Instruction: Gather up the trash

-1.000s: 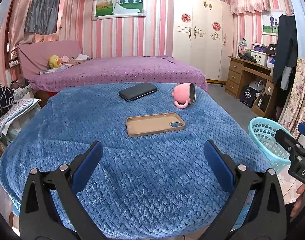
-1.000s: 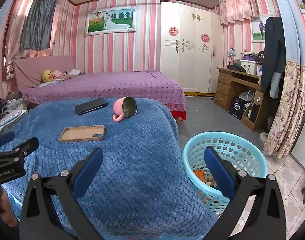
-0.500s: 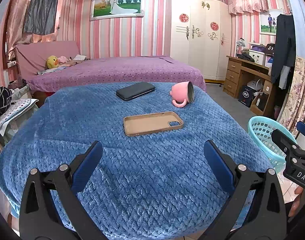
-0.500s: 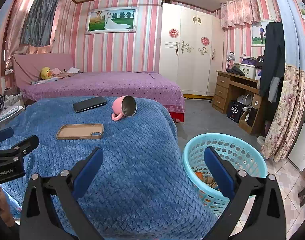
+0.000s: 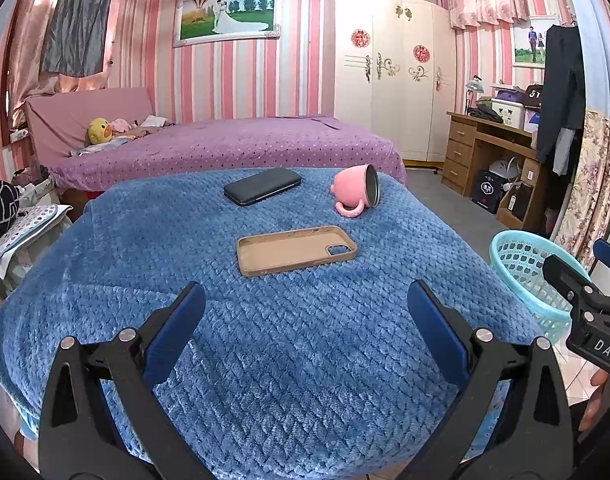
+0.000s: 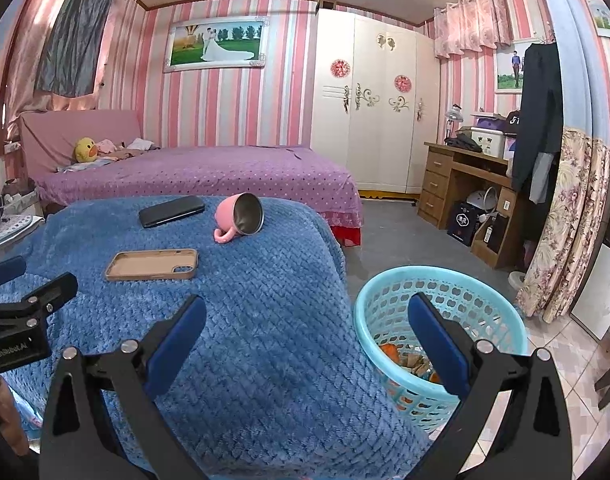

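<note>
Pink mug (image 5: 355, 194) sideways, mouth rightward.

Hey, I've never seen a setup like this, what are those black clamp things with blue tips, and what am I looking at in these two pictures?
They are two hand-held grippers, one in each of a person's hands, with no robot arm. Each carries a camera looking forward along its two fingers, so each picture is one gripper's own view.

The left gripper hangs over a table covered by a blue blanket. The right gripper sits over the blanket's edge, beside a turquoise basket on the floor with some trash inside.

On the blanket lie a tan phone case, a black phone and a pink mug tipped on its side.

Both grippers are open and hold nothing.
</note>
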Available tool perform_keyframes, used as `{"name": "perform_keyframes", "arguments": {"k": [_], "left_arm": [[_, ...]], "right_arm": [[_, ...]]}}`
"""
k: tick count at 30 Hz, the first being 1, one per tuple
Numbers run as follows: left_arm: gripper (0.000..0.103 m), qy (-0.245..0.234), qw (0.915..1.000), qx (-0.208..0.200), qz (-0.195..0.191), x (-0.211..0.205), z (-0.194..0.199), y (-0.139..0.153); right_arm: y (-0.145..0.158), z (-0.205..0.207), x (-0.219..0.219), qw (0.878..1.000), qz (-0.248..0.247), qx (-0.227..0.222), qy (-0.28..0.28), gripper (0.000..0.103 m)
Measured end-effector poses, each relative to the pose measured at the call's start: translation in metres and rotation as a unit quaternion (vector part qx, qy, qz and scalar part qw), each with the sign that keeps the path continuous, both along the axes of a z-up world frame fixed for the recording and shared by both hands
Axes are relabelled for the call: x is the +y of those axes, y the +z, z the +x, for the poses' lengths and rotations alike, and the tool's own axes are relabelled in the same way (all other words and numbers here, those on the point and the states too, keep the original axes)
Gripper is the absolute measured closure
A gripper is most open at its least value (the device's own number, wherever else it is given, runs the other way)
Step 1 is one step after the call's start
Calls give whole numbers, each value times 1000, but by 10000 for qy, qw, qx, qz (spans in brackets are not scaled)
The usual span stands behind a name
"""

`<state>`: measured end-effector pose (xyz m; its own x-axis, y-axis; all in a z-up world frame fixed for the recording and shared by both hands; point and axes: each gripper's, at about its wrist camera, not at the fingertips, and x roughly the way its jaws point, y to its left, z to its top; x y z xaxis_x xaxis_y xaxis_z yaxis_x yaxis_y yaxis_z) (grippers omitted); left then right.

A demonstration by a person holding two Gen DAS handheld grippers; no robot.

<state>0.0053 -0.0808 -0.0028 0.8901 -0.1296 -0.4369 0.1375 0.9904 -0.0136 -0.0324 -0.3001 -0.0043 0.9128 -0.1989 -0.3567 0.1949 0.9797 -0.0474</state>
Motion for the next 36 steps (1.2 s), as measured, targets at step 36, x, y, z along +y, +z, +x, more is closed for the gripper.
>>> {"name": "perform_keyframes", "arguments": {"k": [36], "left_arm": [[5,27,10000,-55,-11,3,-2,4]], "right_arm": [[-3,1,-3,10000,-30,23,-12,5]]}}
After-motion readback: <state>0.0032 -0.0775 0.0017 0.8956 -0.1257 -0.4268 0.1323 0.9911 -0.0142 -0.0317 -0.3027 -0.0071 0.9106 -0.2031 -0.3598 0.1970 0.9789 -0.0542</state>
